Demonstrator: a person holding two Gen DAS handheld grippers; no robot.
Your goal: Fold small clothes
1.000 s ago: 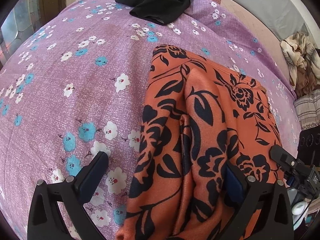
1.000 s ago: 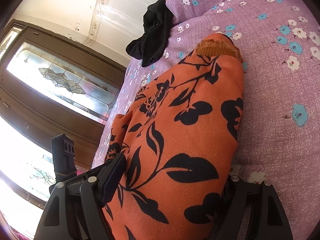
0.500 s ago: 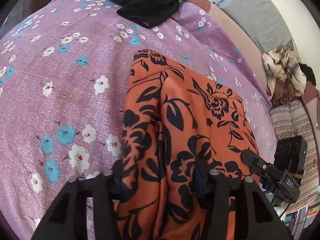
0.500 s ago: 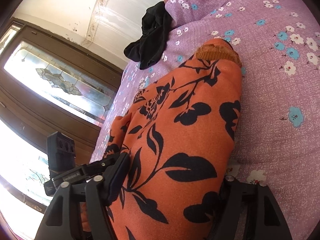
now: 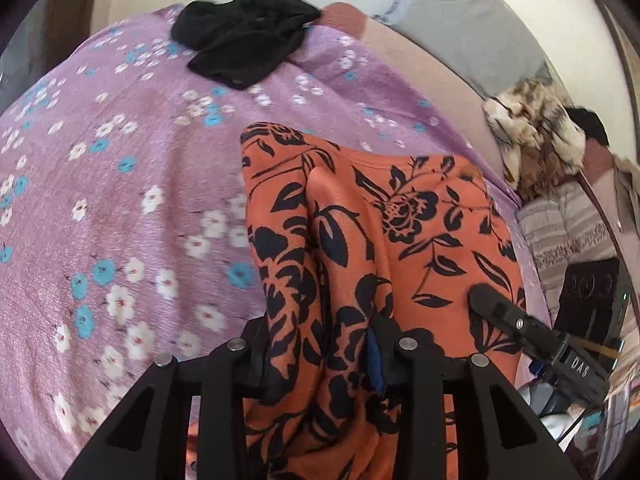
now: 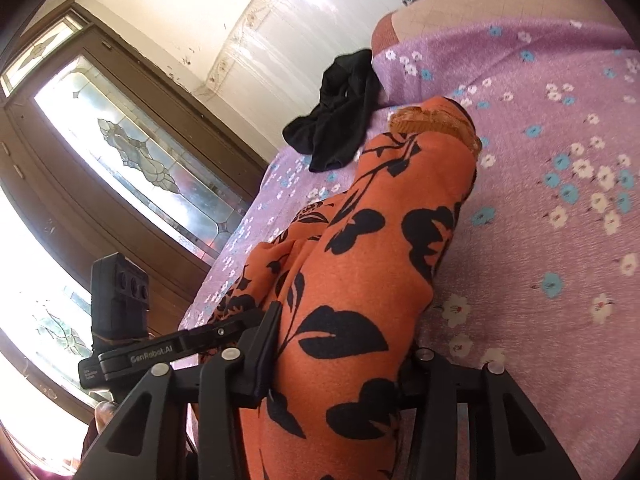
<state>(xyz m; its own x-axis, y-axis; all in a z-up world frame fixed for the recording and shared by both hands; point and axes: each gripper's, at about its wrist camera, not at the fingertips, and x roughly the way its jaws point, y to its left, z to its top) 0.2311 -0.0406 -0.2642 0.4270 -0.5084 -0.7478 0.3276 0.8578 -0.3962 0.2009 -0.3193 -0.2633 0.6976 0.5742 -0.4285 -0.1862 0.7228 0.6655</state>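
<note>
Biggest change: a second ago both sets of tongs stood wide apart straddling the near edge of the orange floral garment (image 5: 400, 240); now both have pinched in on bunched cloth and that edge has come up off the purple floral bedsheet (image 5: 120, 220). Left gripper (image 5: 320, 364): jaws closing, a thick fold of the orange fabric fills the gap and the pads bear on it, so it's clamped on the garment. Right gripper (image 6: 340, 368): same, jaws closing with a fat roll of the garment (image 6: 380, 260) between them, both fingers buried against the cloth. From the left tongs the garment runs straight ahead and to the right; the far end, with its lace-trimmed hem (image 6: 436, 120), lies on the sheet ahead of the right tongs. My read: grasp is made and the lift has started, so a fold of the near edge over toward the far hem looks next. Fold not laid yet. Black garment (image 5: 244, 40) sits well ahead of both tongs, untouched. Containers: none in view, nothing to report there.
</note>
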